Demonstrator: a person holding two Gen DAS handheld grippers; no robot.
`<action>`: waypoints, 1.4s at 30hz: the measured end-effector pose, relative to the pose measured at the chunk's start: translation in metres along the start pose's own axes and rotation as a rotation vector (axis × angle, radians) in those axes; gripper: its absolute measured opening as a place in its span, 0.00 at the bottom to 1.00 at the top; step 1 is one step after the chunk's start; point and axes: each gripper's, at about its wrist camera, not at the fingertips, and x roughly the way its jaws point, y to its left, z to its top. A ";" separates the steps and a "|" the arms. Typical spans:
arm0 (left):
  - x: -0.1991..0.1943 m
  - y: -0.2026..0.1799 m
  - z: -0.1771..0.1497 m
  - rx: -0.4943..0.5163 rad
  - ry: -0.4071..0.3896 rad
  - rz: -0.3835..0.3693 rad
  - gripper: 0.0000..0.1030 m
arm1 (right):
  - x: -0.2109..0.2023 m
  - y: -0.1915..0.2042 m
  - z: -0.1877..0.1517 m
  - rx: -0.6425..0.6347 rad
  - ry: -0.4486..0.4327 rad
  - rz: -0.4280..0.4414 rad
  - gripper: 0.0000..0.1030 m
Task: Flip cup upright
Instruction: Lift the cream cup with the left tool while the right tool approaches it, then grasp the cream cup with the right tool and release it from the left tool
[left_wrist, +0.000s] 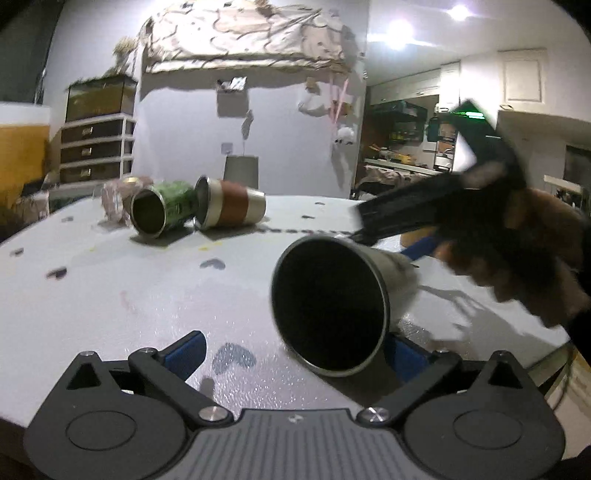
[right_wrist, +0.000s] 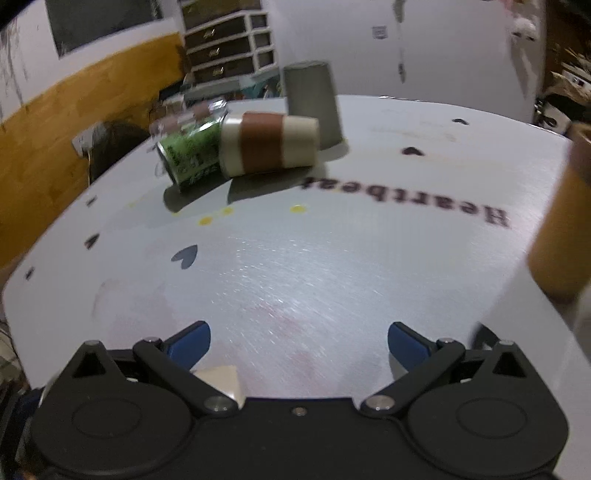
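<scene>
In the left wrist view a metal cup lies on its side on the white table, its dark mouth facing me, just ahead of my left gripper, which is open and empty. The cup overlaps the right finger. My right gripper shows blurred beside the cup's base; whether it touches it I cannot tell. In the right wrist view my right gripper is open and empty above the table.
A green cup and a brown-banded cup lie on their sides at the back. A grey cup stands upside down behind them. An orange cylinder is at the right edge.
</scene>
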 end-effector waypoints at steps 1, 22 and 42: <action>0.001 0.001 0.001 -0.010 0.003 -0.002 0.99 | -0.008 -0.006 -0.005 0.015 -0.011 0.002 1.00; 0.016 0.024 0.016 -0.161 -0.011 0.066 0.98 | -0.075 -0.016 -0.074 0.044 -0.072 0.068 1.00; 0.004 0.036 0.010 -0.201 -0.039 0.041 0.98 | 0.006 -0.005 0.009 0.335 0.166 0.229 0.82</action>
